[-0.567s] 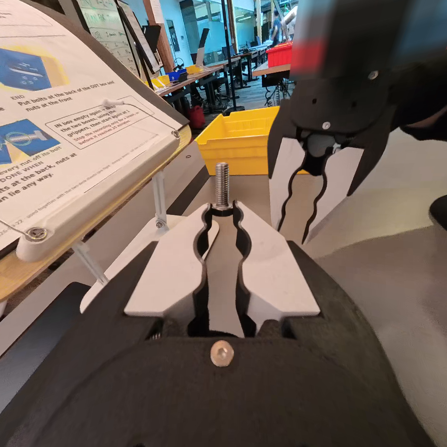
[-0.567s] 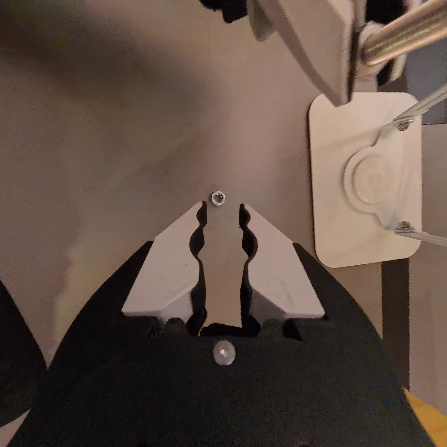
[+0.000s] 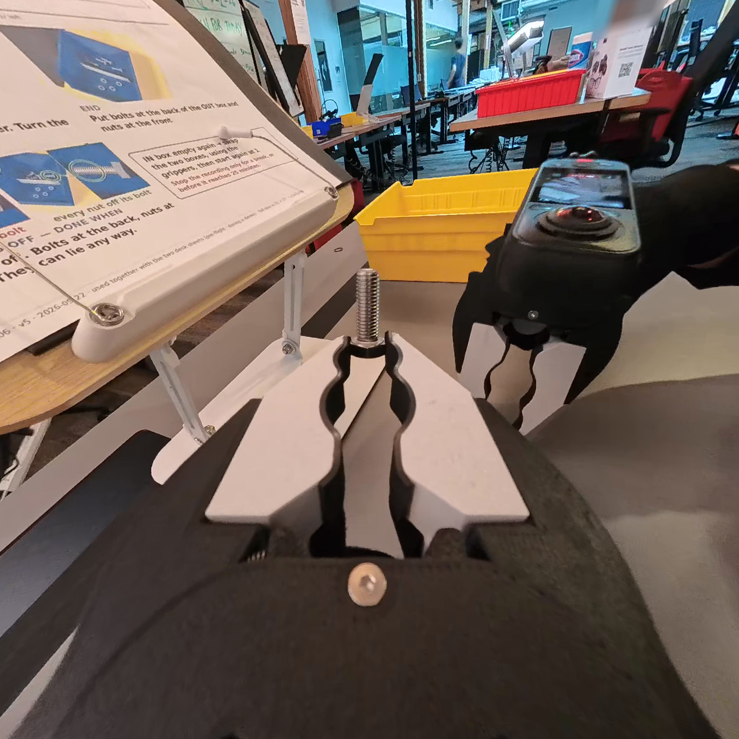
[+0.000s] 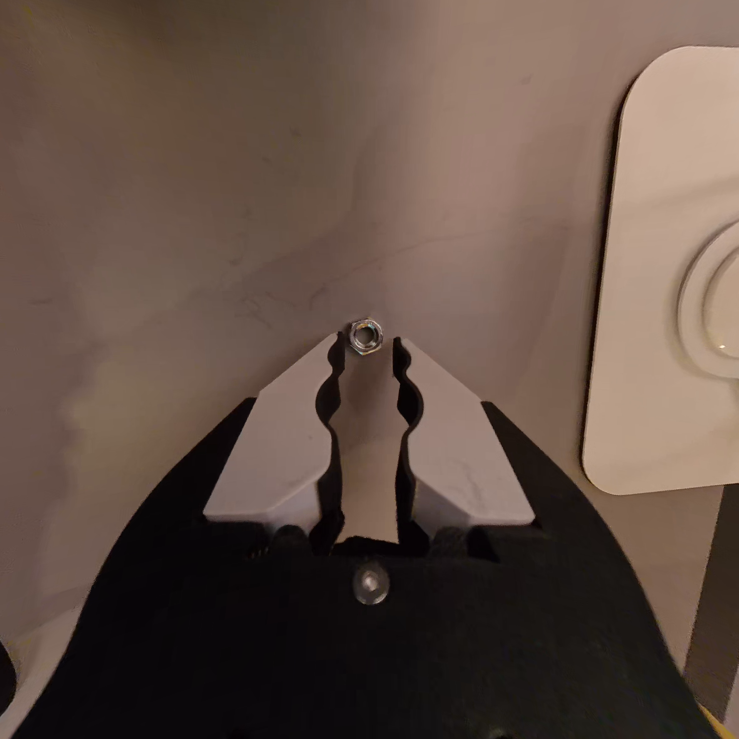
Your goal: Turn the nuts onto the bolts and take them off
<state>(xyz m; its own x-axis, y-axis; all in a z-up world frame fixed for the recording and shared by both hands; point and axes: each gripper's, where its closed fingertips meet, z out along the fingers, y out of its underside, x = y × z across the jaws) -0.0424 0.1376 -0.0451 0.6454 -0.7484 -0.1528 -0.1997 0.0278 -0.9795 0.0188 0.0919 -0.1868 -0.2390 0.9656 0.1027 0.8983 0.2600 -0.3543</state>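
Observation:
My left gripper [image 3: 367, 343] is shut on the head of a silver bolt [image 3: 367, 304], which stands upright with its threaded end up. My right gripper [image 4: 367, 343] is open and points straight down at the grey table [image 4: 240, 180]. A small silver hex nut [image 4: 364, 336] lies flat on the table just at its fingertips, nearer the left finger, not gripped. The right gripper also shows in the left wrist view [image 3: 516, 390], low over the table to the right of the bolt, with its camera [image 3: 576, 208] on top.
A yellow bin [image 3: 424, 224] stands behind the bolt. A tilted instruction board [image 3: 140, 168] on a white stand [image 3: 240, 396] fills the left; its white base plate [image 4: 660, 280] lies right of the nut. Desks, a red bin and a distant person are far behind. Some 15 centimeters of space lies between my two pairs of fingers.
My right gripper has come down closer to the table, so the nut now sits at its fingertips. The left gripper with the bolt has left the right wrist view.

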